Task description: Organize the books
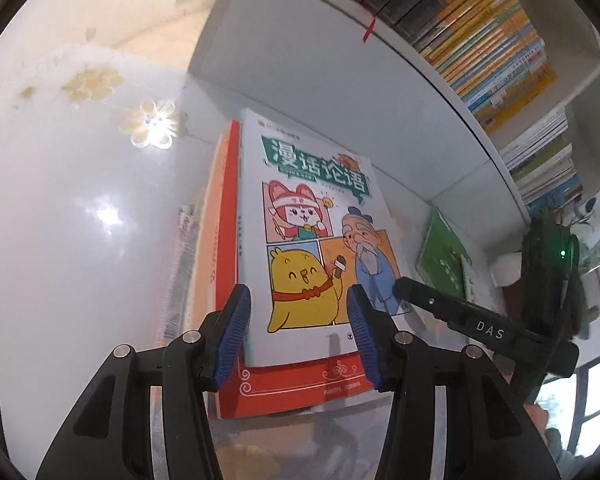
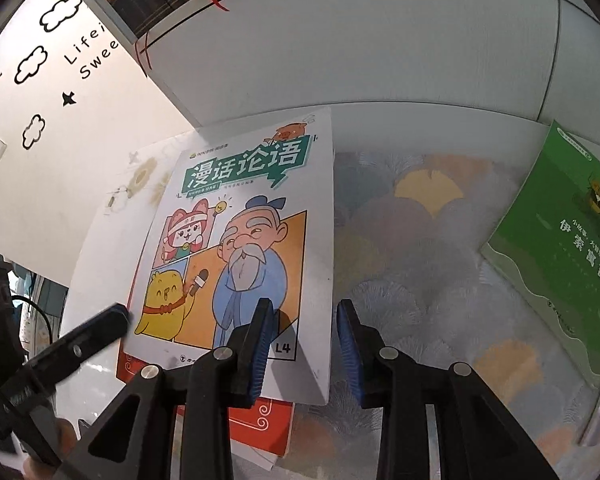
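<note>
A glossy white desk (image 1: pixel 80 240) runs under packed bookshelves (image 1: pixel 500 40). The comic book (image 2: pixel 240 240) already tops the red book (image 1: pixel 228 240); both grippers (image 1: pixel 298 332) (image 2: pixel 304 344) hover over it, fingers apart, empty. The green book (image 2: pixel 560 248) at three o'clock waits unstacked.

The left hand-held gripper (image 1: pixel 298 322) points steeply down, its blue pads (image 1: pixel 232 332) parted with nothing pressed between them. The right hand-held gripper (image 2: pixel 304 344) tilts down too, pads (image 2: pixel 260 350) slightly apart, gripping nothing. In the left wrist view, the right one enters from 4 o'clock.
</note>
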Demonstrator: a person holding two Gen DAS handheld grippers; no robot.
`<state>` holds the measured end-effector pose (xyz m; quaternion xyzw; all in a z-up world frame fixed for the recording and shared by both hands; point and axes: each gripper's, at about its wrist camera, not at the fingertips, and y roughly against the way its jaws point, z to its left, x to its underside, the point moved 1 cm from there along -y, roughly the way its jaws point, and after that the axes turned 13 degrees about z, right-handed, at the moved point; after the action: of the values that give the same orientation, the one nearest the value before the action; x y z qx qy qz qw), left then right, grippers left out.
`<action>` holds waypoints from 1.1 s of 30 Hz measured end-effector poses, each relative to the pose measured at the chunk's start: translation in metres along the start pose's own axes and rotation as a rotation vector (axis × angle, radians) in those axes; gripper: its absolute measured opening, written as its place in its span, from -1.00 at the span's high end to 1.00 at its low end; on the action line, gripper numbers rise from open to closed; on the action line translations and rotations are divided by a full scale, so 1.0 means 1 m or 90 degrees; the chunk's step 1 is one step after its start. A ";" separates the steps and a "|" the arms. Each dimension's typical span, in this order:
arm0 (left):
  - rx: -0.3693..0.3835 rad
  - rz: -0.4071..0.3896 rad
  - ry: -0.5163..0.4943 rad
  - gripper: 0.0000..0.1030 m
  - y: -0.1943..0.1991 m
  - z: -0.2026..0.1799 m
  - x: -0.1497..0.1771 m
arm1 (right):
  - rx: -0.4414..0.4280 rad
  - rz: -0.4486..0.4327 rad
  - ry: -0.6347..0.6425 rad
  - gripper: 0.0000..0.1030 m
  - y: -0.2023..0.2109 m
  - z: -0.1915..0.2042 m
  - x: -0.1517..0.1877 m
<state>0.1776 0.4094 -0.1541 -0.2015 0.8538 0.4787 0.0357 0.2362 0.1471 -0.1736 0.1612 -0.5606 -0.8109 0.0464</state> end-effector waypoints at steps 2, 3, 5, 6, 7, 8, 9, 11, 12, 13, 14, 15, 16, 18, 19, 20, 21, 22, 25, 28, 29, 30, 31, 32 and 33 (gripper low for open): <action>-0.001 0.003 0.003 0.08 -0.004 0.003 -0.004 | -0.004 0.001 0.000 0.39 0.001 0.000 -0.001; 0.003 0.006 0.006 0.07 -0.005 0.004 -0.005 | 0.003 0.000 0.002 0.37 0.001 0.001 -0.002; 0.012 0.006 0.004 0.02 -0.005 0.004 -0.005 | 0.013 0.001 0.007 0.28 0.002 0.003 -0.003; 0.013 0.007 0.006 0.02 -0.005 0.004 -0.004 | 0.020 0.001 0.014 0.25 0.002 0.007 -0.003; 0.012 0.009 0.005 0.02 -0.005 0.003 -0.002 | 0.027 0.000 0.020 0.23 0.002 0.010 -0.004; 0.011 0.011 0.004 0.02 -0.004 0.002 0.000 | 0.035 -0.002 0.026 0.22 0.002 0.012 -0.004; 0.008 0.013 0.001 0.02 -0.002 0.001 0.004 | 0.045 -0.003 0.036 0.21 0.004 0.015 -0.003; 0.001 0.012 -0.003 0.02 0.001 0.001 0.011 | 0.055 -0.006 0.047 0.20 0.007 0.019 -0.001; -0.003 0.005 0.002 0.02 0.004 0.003 0.015 | 0.052 -0.004 0.047 0.19 0.009 0.021 0.001; -0.003 0.002 0.010 0.02 0.007 0.005 0.018 | 0.048 0.002 0.044 0.19 0.010 0.021 0.003; -0.003 0.000 0.018 0.02 0.010 0.007 0.019 | 0.045 0.006 0.041 0.19 0.009 0.024 0.004; -0.004 -0.002 0.023 0.02 0.012 0.010 0.020 | 0.044 0.009 0.041 0.19 0.007 0.027 0.007; -0.006 -0.006 0.028 0.02 0.015 0.013 0.020 | 0.046 0.011 0.045 0.19 0.006 0.030 0.009; -0.013 -0.003 0.027 0.02 0.019 0.014 0.021 | 0.051 0.019 0.056 0.19 0.003 0.038 0.015; -0.023 0.000 0.024 0.02 0.021 0.011 0.023 | 0.051 0.022 0.062 0.19 0.003 0.041 0.017; -0.038 -0.003 0.016 0.02 0.025 0.008 0.025 | 0.048 0.023 0.067 0.19 0.003 0.042 0.019; -0.064 -0.012 -0.007 0.02 0.032 -0.002 0.031 | 0.044 0.026 0.066 0.19 0.004 0.041 0.021; -0.083 -0.019 -0.025 0.02 0.038 -0.011 0.036 | 0.042 0.028 0.059 0.18 0.007 0.038 0.023; -0.118 -0.035 -0.092 0.02 0.059 -0.050 0.056 | 0.032 0.015 0.034 0.08 0.031 0.024 0.041; -0.096 -0.057 -0.160 -0.13 0.076 -0.100 0.077 | 0.056 -0.042 0.025 -0.25 0.074 0.007 0.078; -0.086 -0.063 -0.183 -0.41 0.080 -0.116 0.083 | 0.069 -0.061 0.023 -0.30 0.088 0.001 0.093; -0.079 -0.075 -0.214 -0.57 0.083 -0.139 0.093 | 0.081 -0.081 0.018 -0.42 0.104 -0.007 0.110; -0.078 -0.084 -0.234 -0.74 0.085 -0.156 0.100 | 0.092 -0.101 0.007 -0.55 0.121 -0.017 0.130; -0.073 -0.091 -0.255 -0.74 0.086 -0.171 0.107 | 0.098 -0.113 -0.003 -0.61 0.131 -0.023 0.143; -0.060 -0.091 -0.283 -0.74 0.085 -0.194 0.116 | 0.108 -0.132 -0.021 -0.71 0.146 -0.036 0.165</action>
<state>0.0647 0.2512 -0.0113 -0.1526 0.7852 0.5471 0.2467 0.0760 0.0190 -0.0848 0.2082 -0.6083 -0.7635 -0.0609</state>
